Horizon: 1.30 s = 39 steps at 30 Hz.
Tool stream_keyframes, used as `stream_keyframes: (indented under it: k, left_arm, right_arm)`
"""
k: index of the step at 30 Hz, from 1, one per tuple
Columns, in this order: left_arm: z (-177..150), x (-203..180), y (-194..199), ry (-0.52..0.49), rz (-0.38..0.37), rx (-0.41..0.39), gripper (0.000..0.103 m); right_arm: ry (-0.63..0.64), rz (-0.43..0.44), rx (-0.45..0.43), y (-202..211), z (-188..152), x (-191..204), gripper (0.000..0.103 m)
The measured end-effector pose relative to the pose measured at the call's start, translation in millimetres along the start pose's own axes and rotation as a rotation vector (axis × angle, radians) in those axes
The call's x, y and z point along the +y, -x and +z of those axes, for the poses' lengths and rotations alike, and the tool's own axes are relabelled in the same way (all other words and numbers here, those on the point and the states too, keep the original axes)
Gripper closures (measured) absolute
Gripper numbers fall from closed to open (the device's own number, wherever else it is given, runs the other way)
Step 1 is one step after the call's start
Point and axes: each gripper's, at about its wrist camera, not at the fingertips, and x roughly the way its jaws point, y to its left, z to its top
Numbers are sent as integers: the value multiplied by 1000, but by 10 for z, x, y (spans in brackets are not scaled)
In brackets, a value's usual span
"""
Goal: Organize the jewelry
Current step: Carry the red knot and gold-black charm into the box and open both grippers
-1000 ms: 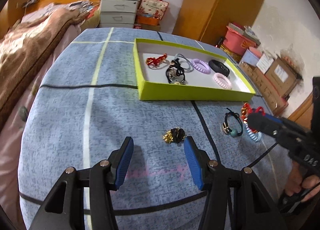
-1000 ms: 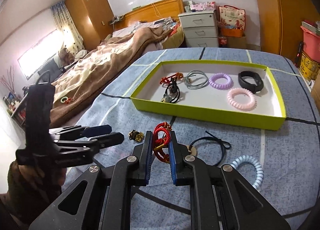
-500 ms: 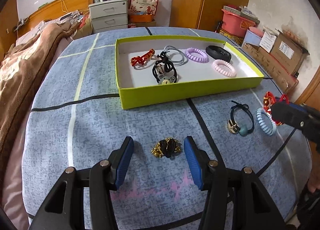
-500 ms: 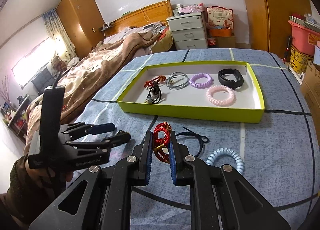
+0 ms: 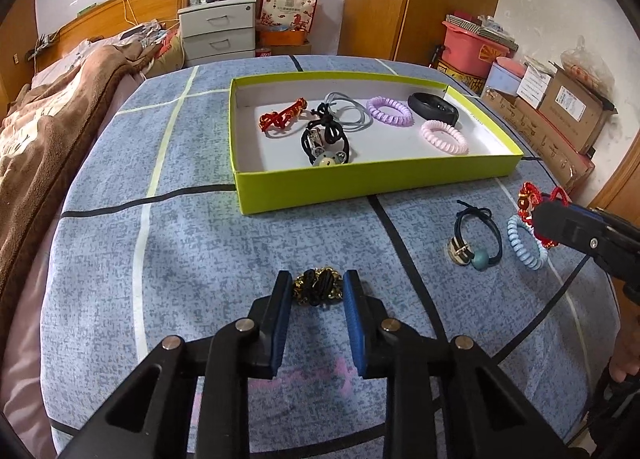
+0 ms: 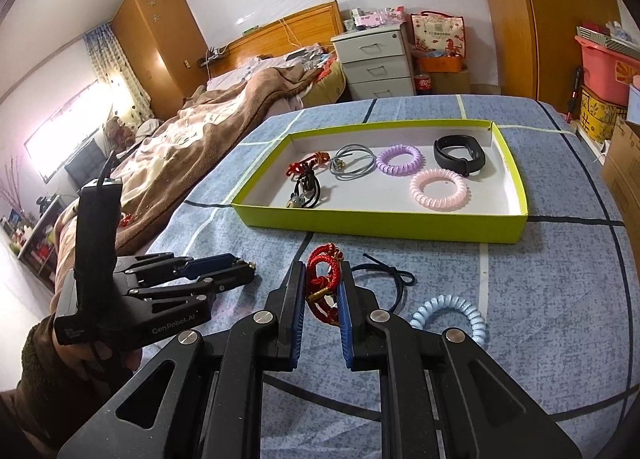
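Note:
A lime green tray (image 5: 360, 183) (image 6: 380, 225) on the blue cloth holds a red knot, grey and black ties, purple and pink coil ties and a black band. My left gripper (image 5: 316, 289) straddles a black and gold hair tie (image 5: 318, 286) on the cloth, its pads close beside it; contact is unclear. My right gripper (image 6: 323, 291) is shut on a red braided bracelet (image 6: 323, 279) and holds it above the cloth. A dark blue tie with beads (image 5: 476, 237) and a light blue coil tie (image 5: 524, 243) (image 6: 448, 315) lie right of centre.
The table's cloth (image 5: 200, 251) has dark and pale stripes. A bed with a brown blanket (image 6: 192, 139) lies to the left. A white drawer unit (image 5: 218, 35) stands behind, boxes and a pink bin (image 5: 472, 47) on the right.
My left gripper moved forward over the black and gold tie and its jaws narrowed around it. My right gripper kept hold of the red bracelet and rose slightly.

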Motion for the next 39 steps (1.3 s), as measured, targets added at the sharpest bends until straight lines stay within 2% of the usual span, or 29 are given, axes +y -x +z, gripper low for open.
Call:
stream_keyframes:
  k: [12, 25, 30, 39]
  left_arm:
    - [78, 25, 117, 28, -24, -34, 76]
    - [490, 90, 217, 33, -38, -104, 76]
    - [668, 109, 153, 37, -34, -117, 76]
    - [820, 200, -110, 70, -33, -83, 76]
  right_arm:
    - [3, -18, -12, 1, 60, -26, 87]
    - [8, -60, -32, -122, 372, -169, 87]
    - [14, -64, -28, -277, 542, -212, 87]
    - [31, -94, 16, -670, 750, -309, 87]
